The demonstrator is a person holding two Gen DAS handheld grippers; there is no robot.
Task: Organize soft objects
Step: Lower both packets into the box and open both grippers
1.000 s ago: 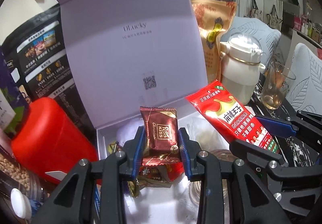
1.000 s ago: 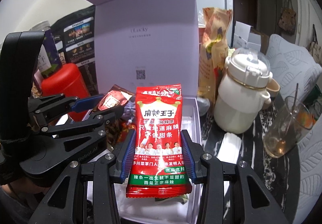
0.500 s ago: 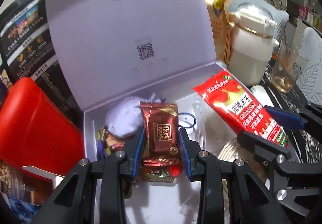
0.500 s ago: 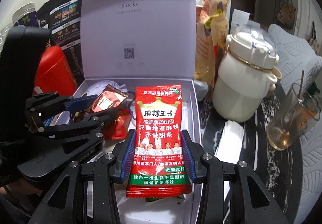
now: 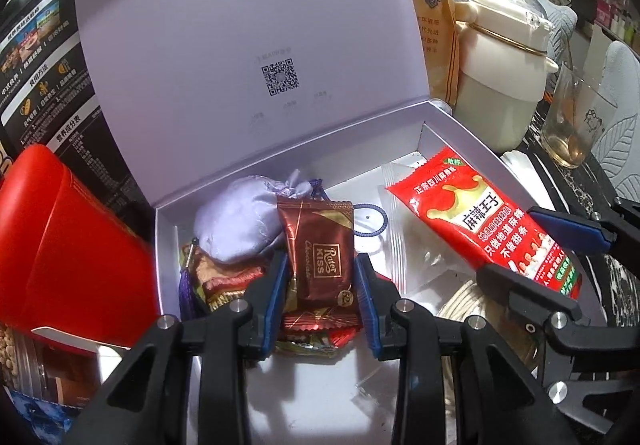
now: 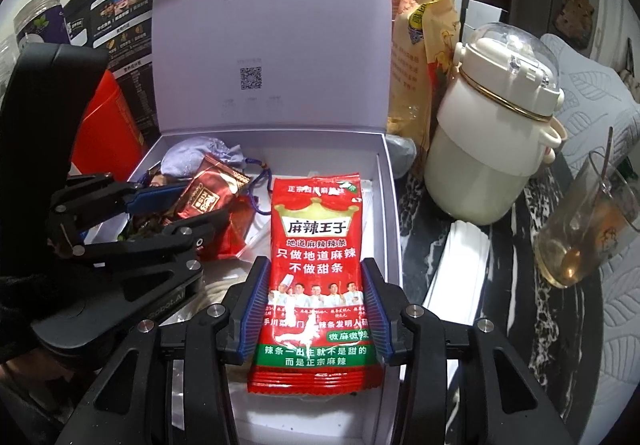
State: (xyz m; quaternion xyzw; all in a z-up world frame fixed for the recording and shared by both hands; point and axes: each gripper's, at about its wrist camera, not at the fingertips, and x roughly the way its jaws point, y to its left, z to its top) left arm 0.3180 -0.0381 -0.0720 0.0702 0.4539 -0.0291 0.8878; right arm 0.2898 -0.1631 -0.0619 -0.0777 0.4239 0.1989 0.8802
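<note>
Lavender gift box (image 5: 460, 125), lid propped upright so both hands can drop in from above. Right gripper (image 6: 314, 309) over its right half: red spicy-strip packet (image 6: 316, 265) between the pads, jaws just easing apart, contact hard to judge. Left gripper (image 5: 320, 301) clamps the Ritter Kiss chocolate (image 5: 320, 245) above the candy pile (image 5: 228, 277), beside the lilac sachet (image 5: 236, 221). Box floor under the packets is hidden.

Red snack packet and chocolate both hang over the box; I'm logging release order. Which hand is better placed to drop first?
Probably right: the right gripper holds the red snack packet over bare box floor, jaws just easing open. The left gripper's chocolate sits above piled sweets.
</note>
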